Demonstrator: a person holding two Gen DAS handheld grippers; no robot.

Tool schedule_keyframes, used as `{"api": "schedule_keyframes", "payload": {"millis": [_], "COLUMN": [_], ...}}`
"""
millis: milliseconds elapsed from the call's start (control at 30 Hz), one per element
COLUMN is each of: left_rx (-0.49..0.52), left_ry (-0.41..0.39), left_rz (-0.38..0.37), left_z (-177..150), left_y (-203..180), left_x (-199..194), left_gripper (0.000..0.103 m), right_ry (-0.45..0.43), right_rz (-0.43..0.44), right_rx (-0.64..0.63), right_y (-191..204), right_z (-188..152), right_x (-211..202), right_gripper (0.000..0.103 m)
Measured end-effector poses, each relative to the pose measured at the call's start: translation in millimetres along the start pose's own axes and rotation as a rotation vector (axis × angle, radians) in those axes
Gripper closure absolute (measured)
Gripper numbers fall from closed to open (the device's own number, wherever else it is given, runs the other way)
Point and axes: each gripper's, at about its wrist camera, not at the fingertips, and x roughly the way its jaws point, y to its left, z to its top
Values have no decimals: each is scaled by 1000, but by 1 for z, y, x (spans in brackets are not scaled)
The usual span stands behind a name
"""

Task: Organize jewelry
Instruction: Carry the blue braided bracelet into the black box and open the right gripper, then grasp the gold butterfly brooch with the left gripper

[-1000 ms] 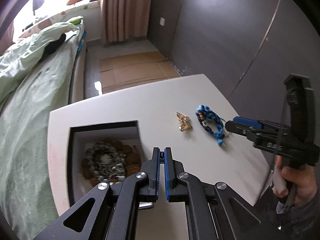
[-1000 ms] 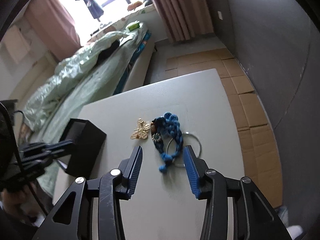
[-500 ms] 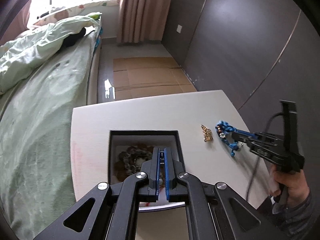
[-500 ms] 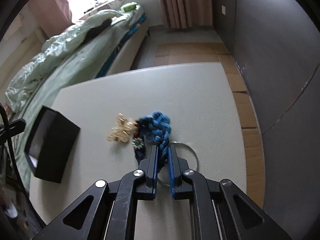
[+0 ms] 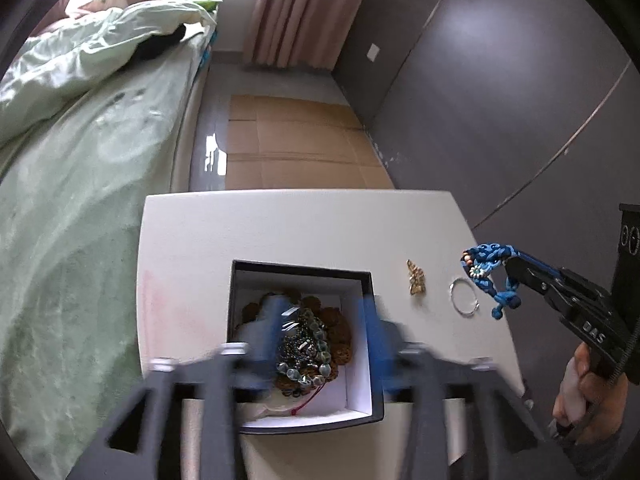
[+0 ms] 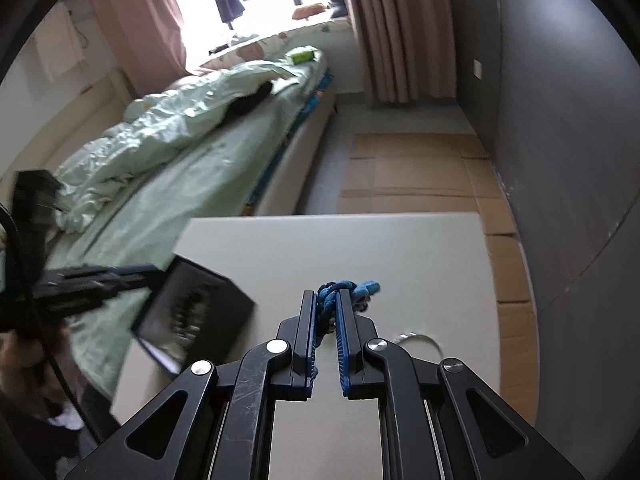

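Observation:
My right gripper is shut on a blue braided bracelet and holds it above the white table; it also shows in the left wrist view. A gold butterfly brooch and a silver ring lie on the table. A black jewelry box with a white lining holds several beaded bracelets. My left gripper is blurred and open, its fingers spread over the box. The box also shows blurred in the right wrist view.
A bed with a green quilt runs along the table's left side. Cardboard sheets cover the floor beyond the table. A dark wall stands to the right.
My right gripper closed on the blue bracelet and lifted it off the table, uncovering the silver ring. My left gripper has opened over the box.

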Motion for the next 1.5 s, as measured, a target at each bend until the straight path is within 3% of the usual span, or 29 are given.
{"api": "schedule_keyframes", "payload": {"millis": [400, 833, 867, 900, 933, 967, 1433, 1500], "left_rx": [-36, -81, -82, -82, -79, -75, -8, 8], "left_ry": [-62, -63, -64, -66, -69, -73, -62, -63], "left_rz": [20, 57, 58, 58, 59, 62, 32, 28], "left_z": [-10, -29, -29, -30, -30, -30, -33, -32], "left_y": [25, 61, 63, 63, 64, 64, 31, 24], "left_x": [-33, -54, -55, -57, -58, -60, -50, -49], "left_gripper": [36, 36, 36, 36, 36, 36, 36, 34], "right_ry": [-27, 31, 52, 71, 79, 65, 27, 16], "right_rz": [124, 242, 241, 231, 212, 195, 143, 134], "right_rx": [-79, -97, -82, -65, -44, -33, 32, 42], "right_y": [68, 120, 119, 118, 115, 113, 69, 62], "right_z": [15, 18, 19, 19, 18, 16, -10, -13], "right_x": [-3, 32, 39, 45, 48, 46, -2, -10], "right_gripper": [92, 92, 79, 52, 42, 38, 37, 27]}}
